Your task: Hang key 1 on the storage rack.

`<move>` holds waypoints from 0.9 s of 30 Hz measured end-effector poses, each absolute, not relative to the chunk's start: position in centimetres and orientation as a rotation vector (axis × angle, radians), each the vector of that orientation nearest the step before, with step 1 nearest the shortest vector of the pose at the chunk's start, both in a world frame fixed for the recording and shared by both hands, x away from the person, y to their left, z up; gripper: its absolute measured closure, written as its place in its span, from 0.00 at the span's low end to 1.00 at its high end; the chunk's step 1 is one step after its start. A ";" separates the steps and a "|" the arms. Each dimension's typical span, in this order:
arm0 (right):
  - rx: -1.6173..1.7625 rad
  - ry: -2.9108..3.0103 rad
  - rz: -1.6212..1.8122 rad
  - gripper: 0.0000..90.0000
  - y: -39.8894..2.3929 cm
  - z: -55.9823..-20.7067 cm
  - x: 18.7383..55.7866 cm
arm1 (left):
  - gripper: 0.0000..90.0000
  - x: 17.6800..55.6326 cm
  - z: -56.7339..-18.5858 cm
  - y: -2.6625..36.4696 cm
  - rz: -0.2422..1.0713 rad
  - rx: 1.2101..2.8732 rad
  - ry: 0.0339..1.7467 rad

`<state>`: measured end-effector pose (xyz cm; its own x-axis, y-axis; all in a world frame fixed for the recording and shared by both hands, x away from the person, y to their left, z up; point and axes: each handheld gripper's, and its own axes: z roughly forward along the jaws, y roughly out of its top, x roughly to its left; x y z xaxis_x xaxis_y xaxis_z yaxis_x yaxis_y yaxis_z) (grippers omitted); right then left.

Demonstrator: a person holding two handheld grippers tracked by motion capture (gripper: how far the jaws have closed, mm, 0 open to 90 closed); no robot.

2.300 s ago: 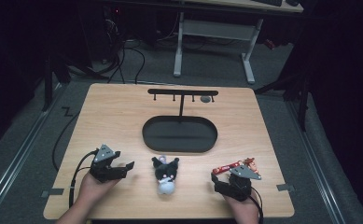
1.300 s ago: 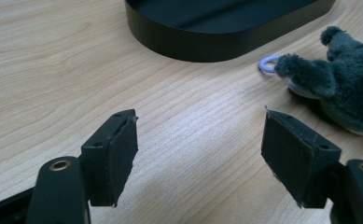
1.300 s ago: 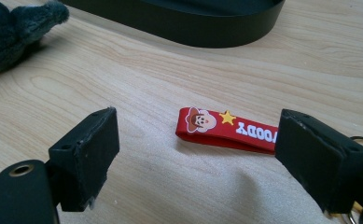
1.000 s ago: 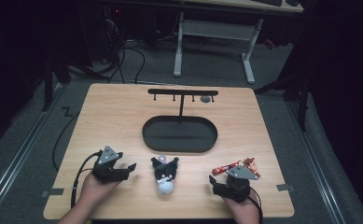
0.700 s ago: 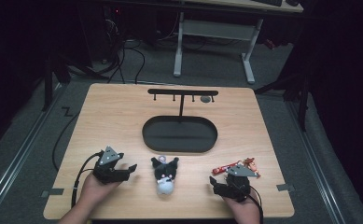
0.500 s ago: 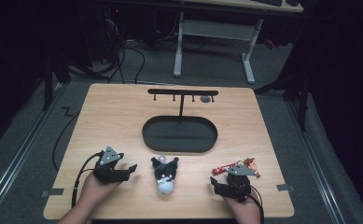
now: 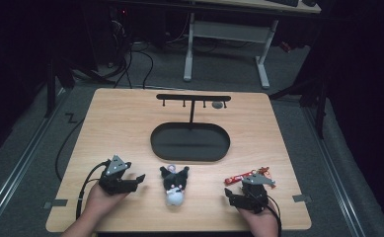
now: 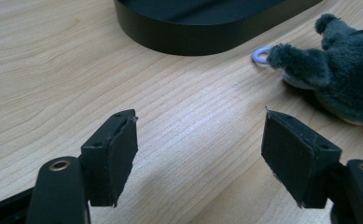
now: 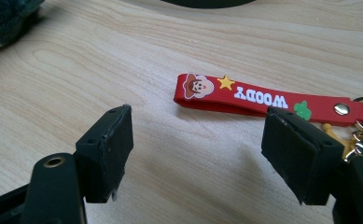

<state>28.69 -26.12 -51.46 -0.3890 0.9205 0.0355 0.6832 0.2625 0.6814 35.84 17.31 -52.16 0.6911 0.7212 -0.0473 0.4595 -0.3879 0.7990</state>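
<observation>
the right gripper (image 9: 195, 154) sits low over the near right of the wooden table (image 7: 120, 123), its jaws wide apart with only bare wood between them, though they have just been closing a little; the red woody key strap (image 9: 263, 100) lies flat just beyond its tips, untouched. the left gripper (image 8: 200, 156) rests at the near left, jaws spread and holding nothing, with the dark plush toy (image 7: 174, 182) just beside it, in front of the black oval tray (image 7: 189, 143)

Bare tabletop (image 7: 120, 128) left and right of black tray (image 7: 189, 143); hook stand (image 7: 192, 98) behind, plush toy (image 7: 174, 183) in front.
</observation>
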 end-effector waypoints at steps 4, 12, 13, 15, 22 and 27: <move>1.442 2.182 0.844 0.32 -26.3 -51.4 28.6 | 0.30 35.8 -52.1 17.3 0.395 2.055 0.894; 1.460 2.217 0.820 0.33 -26.2 -51.8 28.9 | 0.28 35.6 -52.0 17.1 0.407 2.070 0.847; 1.466 2.230 0.809 0.33 -26.1 -51.8 29.0 | 0.28 35.6 -52.0 17.1 0.412 2.069 0.843; 1.473 2.248 0.818 0.33 -26.0 -51.8 29.2 | 0.28 35.5 -51.9 17.0 0.415 2.070 0.837; 1.465 2.277 0.747 0.32 -25.3 -51.2 29.3 | 0.28 35.4 -51.7 17.0 0.427 2.068 0.817; 1.452 2.313 0.678 0.32 -24.9 -50.3 29.2 | 0.28 35.3 -51.6 16.8 0.434 2.073 0.804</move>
<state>29.24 -24.91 -50.27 -0.4284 0.9033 -0.0226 0.7479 0.3686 0.5521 35.34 16.80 -51.62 0.7330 0.6801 0.0152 0.3856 -0.4338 0.8143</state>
